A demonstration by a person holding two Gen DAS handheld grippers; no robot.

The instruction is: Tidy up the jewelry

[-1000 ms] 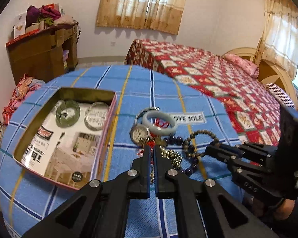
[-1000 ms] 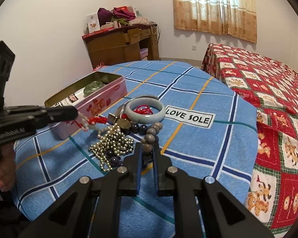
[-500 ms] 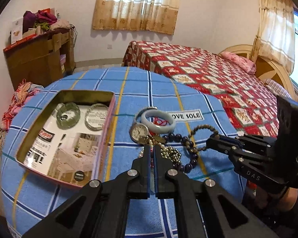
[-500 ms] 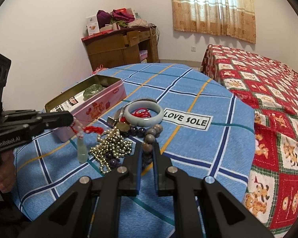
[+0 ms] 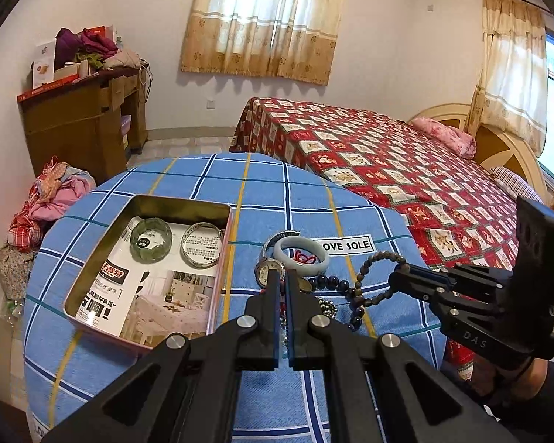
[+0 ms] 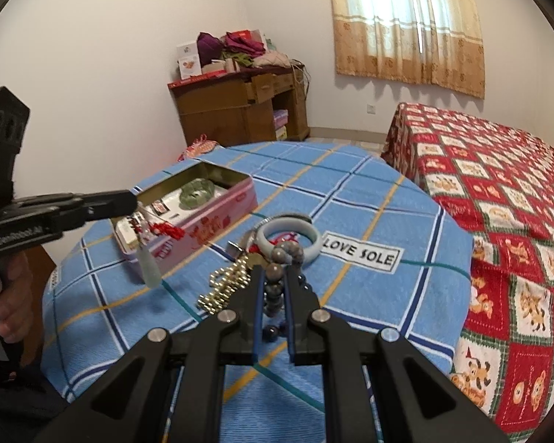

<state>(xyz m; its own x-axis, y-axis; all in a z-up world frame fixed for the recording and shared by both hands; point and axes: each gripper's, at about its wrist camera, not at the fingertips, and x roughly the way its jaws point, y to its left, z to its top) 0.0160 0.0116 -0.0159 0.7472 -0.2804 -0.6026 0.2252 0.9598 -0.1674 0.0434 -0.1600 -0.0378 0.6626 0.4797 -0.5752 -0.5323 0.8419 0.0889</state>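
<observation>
Left gripper (image 6: 131, 199): left of the right wrist frame, fingers clamped on a red cord; a pale green pendant (image 6: 149, 267) dangles from it, lifted in front of the tin's near end.
Right gripper (image 5: 397, 280): right of the left wrist frame, pinched on a brown bead bracelet (image 5: 375, 277) raised off the cloth.
Tin (image 5: 92, 269): lower left; holds a green bangle (image 5: 151, 238) and a silver bangle (image 5: 202, 244).
Pile: frame centre, watch (image 5: 269, 270), pale jade bangle (image 5: 301, 256), gold beads (image 6: 227, 286).
Tablecloth (image 5: 303, 199): blue check.

Two near wrist views, shared table (image 5: 262, 199)
</observation>
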